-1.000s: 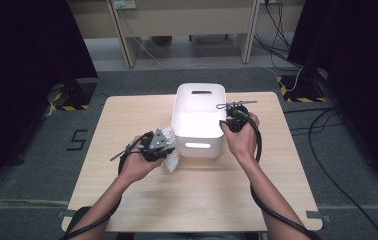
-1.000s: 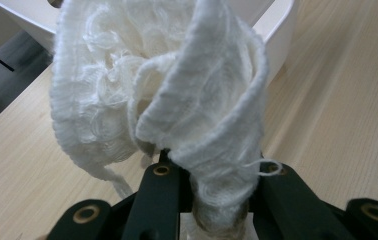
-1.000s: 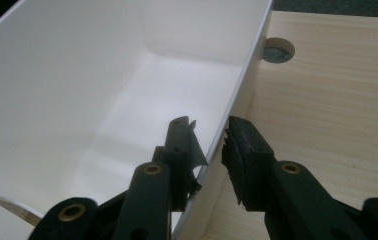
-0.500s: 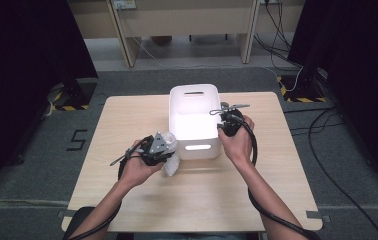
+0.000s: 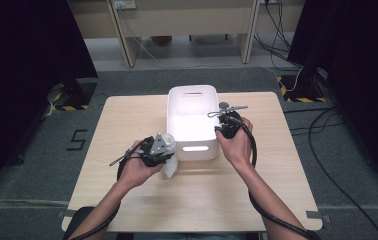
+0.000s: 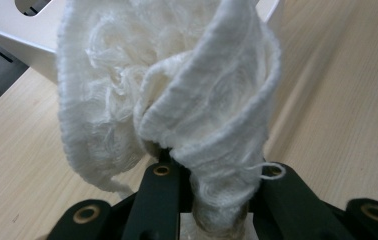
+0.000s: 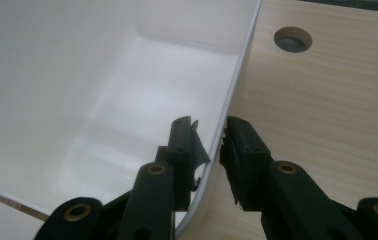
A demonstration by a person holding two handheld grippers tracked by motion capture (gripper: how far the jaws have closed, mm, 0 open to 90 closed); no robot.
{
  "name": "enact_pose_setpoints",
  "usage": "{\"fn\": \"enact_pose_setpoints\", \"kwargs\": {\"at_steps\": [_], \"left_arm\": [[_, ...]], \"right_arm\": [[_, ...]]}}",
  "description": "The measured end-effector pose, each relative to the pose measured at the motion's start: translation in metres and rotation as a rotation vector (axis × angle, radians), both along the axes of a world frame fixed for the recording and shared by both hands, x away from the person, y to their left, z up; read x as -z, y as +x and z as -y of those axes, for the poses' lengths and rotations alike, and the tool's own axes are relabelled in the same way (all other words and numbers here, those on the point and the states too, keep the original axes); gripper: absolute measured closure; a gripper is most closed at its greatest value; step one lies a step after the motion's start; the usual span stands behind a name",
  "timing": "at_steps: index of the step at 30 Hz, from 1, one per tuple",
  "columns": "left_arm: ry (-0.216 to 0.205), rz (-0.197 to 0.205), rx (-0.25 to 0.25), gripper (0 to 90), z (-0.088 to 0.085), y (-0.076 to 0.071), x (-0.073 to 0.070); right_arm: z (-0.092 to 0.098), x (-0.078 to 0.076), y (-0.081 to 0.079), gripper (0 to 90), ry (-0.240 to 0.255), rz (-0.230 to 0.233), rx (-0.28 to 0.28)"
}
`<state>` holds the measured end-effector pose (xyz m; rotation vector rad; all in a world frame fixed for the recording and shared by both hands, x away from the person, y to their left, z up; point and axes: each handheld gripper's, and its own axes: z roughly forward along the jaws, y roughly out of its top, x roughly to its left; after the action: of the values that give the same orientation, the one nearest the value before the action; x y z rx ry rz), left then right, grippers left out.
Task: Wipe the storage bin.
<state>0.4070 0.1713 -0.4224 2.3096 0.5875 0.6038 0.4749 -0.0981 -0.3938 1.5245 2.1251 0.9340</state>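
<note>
bins: one white bin (image 5: 193, 102), sitting mid-table (image 5: 277, 165), its front handle slot facing the person

cloths: one white knitted cloth (image 6: 177, 90), bunched up, just left of the bin's front corner

left gripper (image 5: 163, 150): clamped tight on the cloth, which bulges out above the jaws

right gripper (image 7: 209, 142): straddles the bin's right wall, one jaw inside, one outside; jaws have just been opening a bit, and can't really tell if the pads still pinch the rim

White cloth (image 6: 177, 95) — in claw (image 6: 217, 200)
</note>
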Motion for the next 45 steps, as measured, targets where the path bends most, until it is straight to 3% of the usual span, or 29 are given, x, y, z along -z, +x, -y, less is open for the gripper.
{"fn": "enact_pose_setpoints", "kwargs": {"at_steps": [4, 10, 21, 31, 40, 45], "left_arm": [[-0.009, -0.007, -0.001, 77.4, 0.0, 0.001, 0.001], [0.014, -0.019, 0.006, 77.6, 0.002, 0.003, 0.001], [0.051, -0.051, 0.005, 77.7, 0.01, 0.008, 0.019], [0.041, -0.074, -0.013, 77.8, 0.009, 0.013, 0.034], [0.021, -0.07, -0.034, 77.8, 0.01, 0.013, 0.033], [-0.002, -0.065, -0.032, 77.8, 0.012, 0.011, 0.027]], "right_arm": [[0.0, 0.0, 0.0, 73.8, 0.004, 0.001, -0.004], [-0.001, 0.0, 0.0, 74.0, -0.001, 0.001, 0.0], [-0.003, 0.0, 0.0, 73.5, 0.003, 0.005, -0.003], [-0.004, 0.0, 0.0, 73.1, 0.007, 0.004, 0.001], [-0.005, 0.001, 0.0, 72.5, 0.007, 0.009, 0.003], [-0.005, 0.001, 0.0, 72.2, 0.009, 0.008, 0.003]]}}
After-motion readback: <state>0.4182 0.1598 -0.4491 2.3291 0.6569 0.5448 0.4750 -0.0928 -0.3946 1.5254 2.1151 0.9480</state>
